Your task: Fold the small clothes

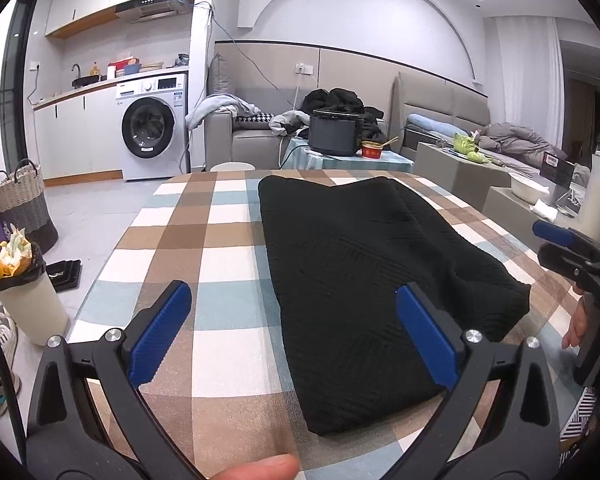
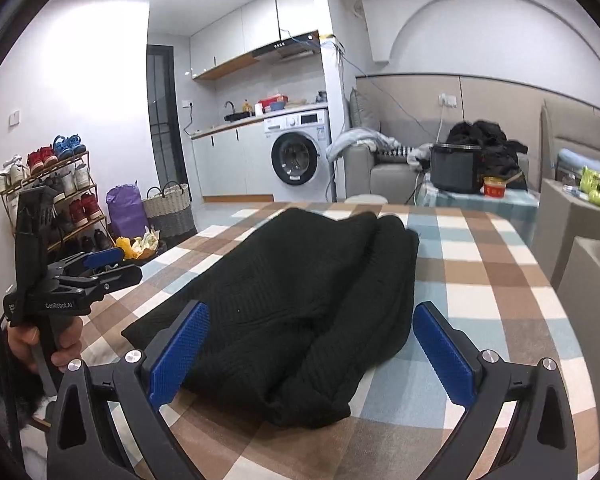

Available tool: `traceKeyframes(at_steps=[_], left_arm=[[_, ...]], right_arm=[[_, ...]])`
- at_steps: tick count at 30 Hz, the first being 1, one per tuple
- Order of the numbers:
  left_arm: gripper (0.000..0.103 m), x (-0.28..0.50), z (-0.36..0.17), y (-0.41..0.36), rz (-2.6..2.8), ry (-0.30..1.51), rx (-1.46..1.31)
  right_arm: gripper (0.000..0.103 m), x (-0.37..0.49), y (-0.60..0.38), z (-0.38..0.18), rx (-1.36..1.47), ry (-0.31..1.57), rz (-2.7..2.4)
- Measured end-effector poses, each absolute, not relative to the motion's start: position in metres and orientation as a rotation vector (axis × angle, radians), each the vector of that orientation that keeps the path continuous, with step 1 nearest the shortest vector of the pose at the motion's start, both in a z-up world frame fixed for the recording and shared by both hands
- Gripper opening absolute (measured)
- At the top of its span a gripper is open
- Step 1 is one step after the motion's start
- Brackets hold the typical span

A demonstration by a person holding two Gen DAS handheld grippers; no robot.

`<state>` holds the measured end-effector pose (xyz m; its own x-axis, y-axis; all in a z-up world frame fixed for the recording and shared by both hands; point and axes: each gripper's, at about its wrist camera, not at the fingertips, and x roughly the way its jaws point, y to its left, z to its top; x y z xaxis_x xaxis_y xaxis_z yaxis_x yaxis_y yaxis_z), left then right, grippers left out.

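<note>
Left wrist: left tongs (image 1: 294, 312) spread wide, nothing pinched; folded black sweater (image 1: 364, 276) flat on checked tabletop (image 1: 204, 240), near edge just under right-hand pad. Right tongs (image 1: 556, 240) at frame's right edge, apart from sweater.

Right wrist: right tongs (image 2: 310, 336) spread wide, empty, sweater's (image 2: 300, 292) near end between pads, untouched. Left tongs (image 2: 100, 266) off to left, hand-held.

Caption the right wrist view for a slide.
Open right gripper over a folded black knit garment on a checked tablecloth.
</note>
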<state>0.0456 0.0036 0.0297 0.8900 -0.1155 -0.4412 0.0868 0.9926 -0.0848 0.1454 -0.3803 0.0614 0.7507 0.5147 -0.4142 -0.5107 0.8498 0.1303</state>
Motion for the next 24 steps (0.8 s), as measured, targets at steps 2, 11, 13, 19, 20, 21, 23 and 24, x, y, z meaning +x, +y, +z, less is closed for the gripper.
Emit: traceKeyframes(at_steps=[2,11,13,19,20,21,23,24], left_arm=[[0.102,0.0457,0.0294,0.0036,-0.103,0.462,-0.064],[0.102,0.0444,0.0283,0.0083,-0.099,0.467,-0.086],[0.102,0.0450,0.0278,0.0085,-0.095,0.478,-0.085],[0.102,0.0426,0.0303,0.0040,-0.102,0.466,-0.068],[0.102,0.0427,0.0305,0.0031,-0.104,0.466,-0.065],[0.102,0.0429,0.0304,0.0022,-0.107,0.467,-0.062],[0.102,0.0436,0.0306,0.0013,-0.106,0.465,-0.061],[0.102,0.0435,0.0305,0.0011,-0.107,0.464,-0.061]], right_arm=[[0.103,0.1453,-0.3799,0.0613,0.005,0.452,0.570],[0.103,0.1442,-0.3757,0.0606,-0.022,0.447,0.587],[0.103,0.1439,-0.3769,0.0605,-0.017,0.445,0.589],[0.103,0.1448,-0.3809,0.0602,0.002,0.443,0.590],[0.103,0.1452,-0.3812,0.0603,0.003,0.443,0.590],[0.103,0.1456,-0.3814,0.0602,0.004,0.443,0.591],[0.103,0.1454,-0.3817,0.0602,0.005,0.444,0.591],[0.103,0.1454,-0.3818,0.0602,0.004,0.443,0.591]])
